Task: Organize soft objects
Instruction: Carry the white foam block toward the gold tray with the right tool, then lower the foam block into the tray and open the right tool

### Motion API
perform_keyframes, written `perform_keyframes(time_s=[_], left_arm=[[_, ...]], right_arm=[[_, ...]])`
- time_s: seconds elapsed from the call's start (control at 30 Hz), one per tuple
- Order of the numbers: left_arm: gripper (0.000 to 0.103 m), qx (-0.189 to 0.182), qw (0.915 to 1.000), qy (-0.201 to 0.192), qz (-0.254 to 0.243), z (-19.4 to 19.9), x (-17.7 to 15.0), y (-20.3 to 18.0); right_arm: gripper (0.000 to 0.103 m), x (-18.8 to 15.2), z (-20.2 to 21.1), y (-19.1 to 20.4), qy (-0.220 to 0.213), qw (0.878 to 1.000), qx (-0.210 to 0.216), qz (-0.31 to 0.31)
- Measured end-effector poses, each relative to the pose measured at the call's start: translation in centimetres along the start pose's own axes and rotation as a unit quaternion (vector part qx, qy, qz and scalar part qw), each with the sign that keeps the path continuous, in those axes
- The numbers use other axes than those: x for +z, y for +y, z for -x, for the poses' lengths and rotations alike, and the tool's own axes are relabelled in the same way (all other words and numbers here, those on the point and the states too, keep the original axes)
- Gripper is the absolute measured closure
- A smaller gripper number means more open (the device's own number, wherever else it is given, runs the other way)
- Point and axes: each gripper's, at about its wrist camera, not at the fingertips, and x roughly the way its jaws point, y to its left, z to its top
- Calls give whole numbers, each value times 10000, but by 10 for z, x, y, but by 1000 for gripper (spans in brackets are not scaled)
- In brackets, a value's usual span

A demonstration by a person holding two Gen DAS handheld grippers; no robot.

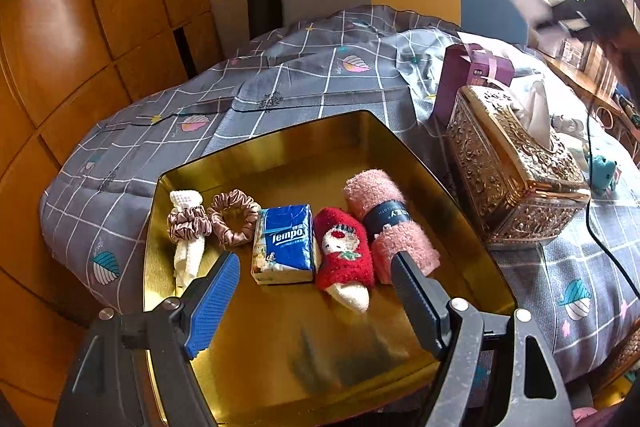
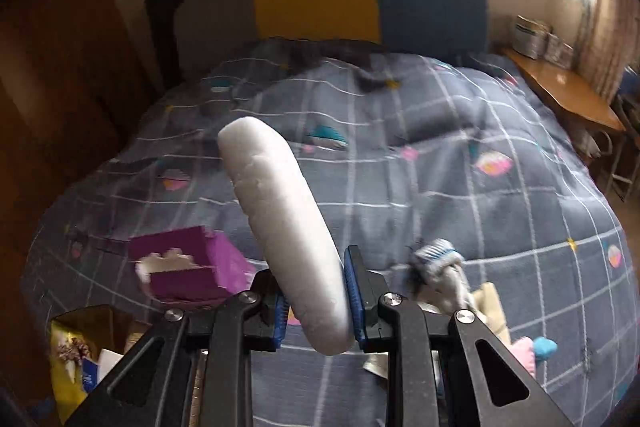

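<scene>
Meanwhile the right hand-held gripper (image 2: 314, 301) pinches a white foam roll (image 2: 280, 223) near its base over the bed (image 2: 440, 187); leverage could tip it free. Beyond, the left hand-held gripper (image 1: 316, 277) gapes empty above the gold tray (image 1: 280, 347), whose rim could snag it.

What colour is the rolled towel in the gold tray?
Pink, with a dark band around the rolled towel; clearest in the left wrist view.

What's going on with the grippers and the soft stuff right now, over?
Left gripper open, empty, above gold tray. Right gripper shut on white roll over the bed. Five soft things lined up in tray. Nothing in the way.
</scene>
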Motion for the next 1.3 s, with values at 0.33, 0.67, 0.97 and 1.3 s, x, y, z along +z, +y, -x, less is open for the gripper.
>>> perform_keyframes(time_s=[0.33,0.67,0.97,1.3], left_arm=[[24,54,9998,-35,169,3,-9,16],[24,703,9908,-63,1157,8,-16,93],[24,841,9852,-43,1493,5,-24,113],[24,802,9870,-16,1395,4,-21,101]], right_arm=[[78,-57,-10,205,385,9633,1813,1943],[78,-207,-1,312,1050,8763,2570,3937],[78,-282,3,317,696,8561,2019,4706],[75,-286,21,297,85,8807,1620,4451]])
